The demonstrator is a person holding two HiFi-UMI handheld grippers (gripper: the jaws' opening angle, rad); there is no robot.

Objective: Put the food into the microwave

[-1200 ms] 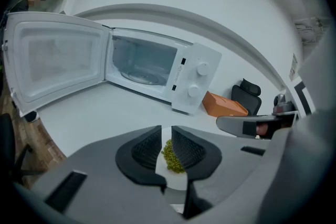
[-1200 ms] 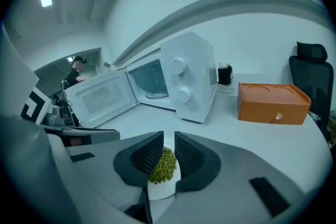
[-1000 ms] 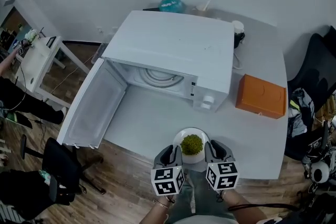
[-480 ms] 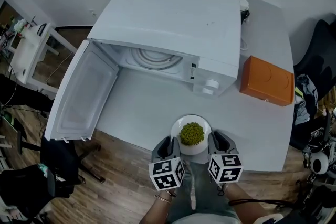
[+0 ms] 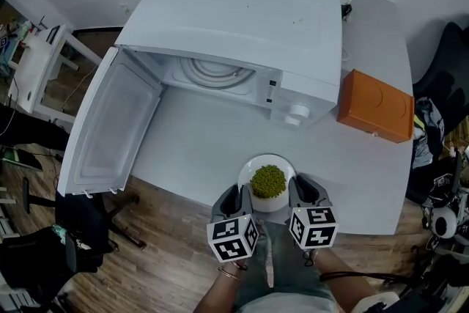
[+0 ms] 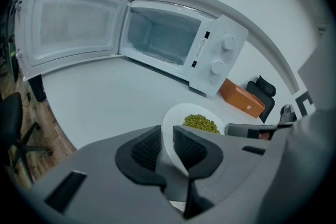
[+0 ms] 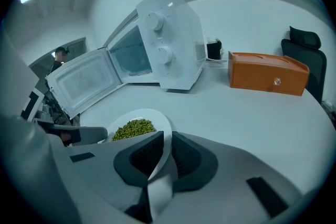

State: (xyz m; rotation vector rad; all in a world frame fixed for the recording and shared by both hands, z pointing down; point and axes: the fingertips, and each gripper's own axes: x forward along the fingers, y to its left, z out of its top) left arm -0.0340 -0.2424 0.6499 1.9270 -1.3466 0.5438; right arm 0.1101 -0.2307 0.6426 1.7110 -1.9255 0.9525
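- At the worktop's (image 5: 198,150) near edge, left tool (image 5: 234,203) and right tool (image 5: 302,196) each clamp the plate's (image 5: 281,163) opposite rims.
- Peas (image 5: 268,181) heaped on it; microwave (image 5: 242,18) door open.

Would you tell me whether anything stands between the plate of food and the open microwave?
Nothing visible does: bare table lies between plate and microwave; the door is swung wide, the orange box off right.
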